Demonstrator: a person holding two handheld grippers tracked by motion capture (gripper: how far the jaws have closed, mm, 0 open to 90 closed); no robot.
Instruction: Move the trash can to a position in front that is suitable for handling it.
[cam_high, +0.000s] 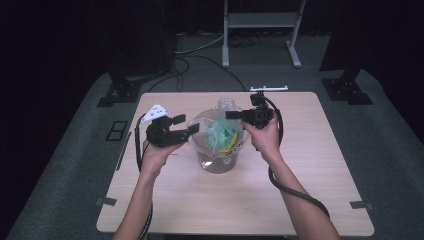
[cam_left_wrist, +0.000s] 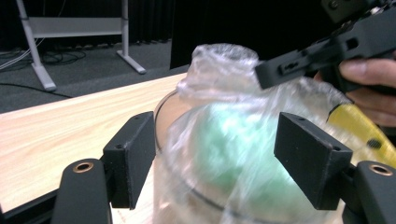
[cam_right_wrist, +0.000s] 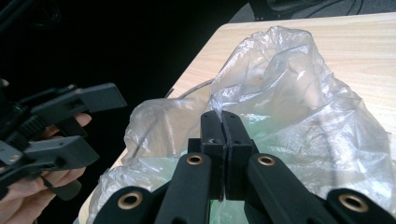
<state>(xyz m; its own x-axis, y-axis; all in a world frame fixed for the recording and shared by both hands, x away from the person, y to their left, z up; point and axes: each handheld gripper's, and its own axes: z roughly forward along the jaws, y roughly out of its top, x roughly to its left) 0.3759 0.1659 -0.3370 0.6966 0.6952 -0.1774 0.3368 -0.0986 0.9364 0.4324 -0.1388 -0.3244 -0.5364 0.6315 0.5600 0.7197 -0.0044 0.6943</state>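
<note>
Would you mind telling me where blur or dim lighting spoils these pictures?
High view: floor and backdrop are dark, the table evenly lit. Left gripper view: the plastic bag and its green contents look smeared and soft. Right gripper view: jaws sharp, left side falls into blackness.

Clear bowl (cam_high: 218, 150) with the crinkled plastic bag (cam_high: 222, 131) is sitting mid-table (cam_high: 300, 200), blocking the centre lane. Left gripper (cam_high: 192, 129) and right gripper (cam_high: 231, 115) are crowding its two flanks, so side access is getting tight. Near half of the tabletop and both far corners are lying free for passing.
</note>
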